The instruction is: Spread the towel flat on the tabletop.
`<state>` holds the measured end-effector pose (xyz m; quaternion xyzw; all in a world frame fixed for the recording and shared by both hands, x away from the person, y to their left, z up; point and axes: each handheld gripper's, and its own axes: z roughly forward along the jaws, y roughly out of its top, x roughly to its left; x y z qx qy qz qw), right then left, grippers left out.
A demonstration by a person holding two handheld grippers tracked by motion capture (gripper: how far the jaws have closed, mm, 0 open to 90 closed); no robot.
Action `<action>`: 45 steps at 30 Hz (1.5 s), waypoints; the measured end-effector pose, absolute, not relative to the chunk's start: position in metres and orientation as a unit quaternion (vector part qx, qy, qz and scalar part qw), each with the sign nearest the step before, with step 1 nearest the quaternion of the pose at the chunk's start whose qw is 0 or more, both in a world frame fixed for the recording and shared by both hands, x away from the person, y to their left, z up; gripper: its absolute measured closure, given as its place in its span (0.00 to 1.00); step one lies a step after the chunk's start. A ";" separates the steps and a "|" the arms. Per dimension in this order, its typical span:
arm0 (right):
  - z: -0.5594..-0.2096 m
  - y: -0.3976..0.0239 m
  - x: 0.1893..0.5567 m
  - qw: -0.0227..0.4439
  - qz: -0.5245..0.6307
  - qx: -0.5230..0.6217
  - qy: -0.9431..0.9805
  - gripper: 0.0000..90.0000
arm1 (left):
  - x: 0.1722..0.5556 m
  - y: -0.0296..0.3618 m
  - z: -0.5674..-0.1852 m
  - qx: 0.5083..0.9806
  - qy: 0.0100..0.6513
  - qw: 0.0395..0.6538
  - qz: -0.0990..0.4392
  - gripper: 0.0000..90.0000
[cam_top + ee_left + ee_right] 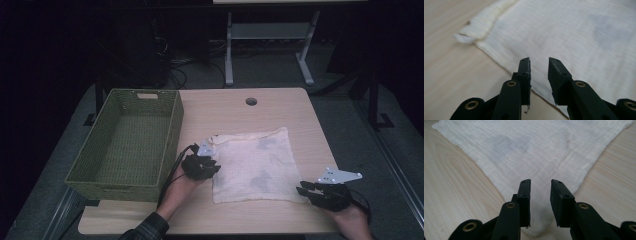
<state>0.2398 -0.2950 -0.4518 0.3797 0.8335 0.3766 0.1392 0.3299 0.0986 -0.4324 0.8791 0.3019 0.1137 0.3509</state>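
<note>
One cream, grey-stained square cloth point(254, 167) lies flat on the pale wooden tabletop point(300, 110). Left tongs point(539, 62) hover over its left edge, jaws slightly parted, empty. Right tongs point(541, 183) sit above its near right corner, jaws likewise parted, gripping nothing. Well left stands a green woven basket point(172, 127).

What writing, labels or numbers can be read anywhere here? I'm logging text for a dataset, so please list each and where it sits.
None can be read.
The cloth shows grey stains, no print.
The green basket has a pale tab at its far rim, too small to tell if it carries text.
The grippers' grey plate and black jaws bear no marks.
</note>
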 end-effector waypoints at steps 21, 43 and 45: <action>-0.455 -0.294 0.242 0.134 0.375 0.374 0.838 0.78 | 0.426 0.096 -0.451 0.838 0.409 0.313 0.180 0.66; -0.454 -0.295 0.240 0.141 0.373 0.368 0.840 0.80 | 0.438 0.099 -0.433 0.824 0.418 0.343 0.169 0.95; -0.454 -0.295 0.240 0.142 0.373 0.368 0.840 0.80 | 0.436 0.096 -0.438 0.827 0.415 0.347 0.152 0.87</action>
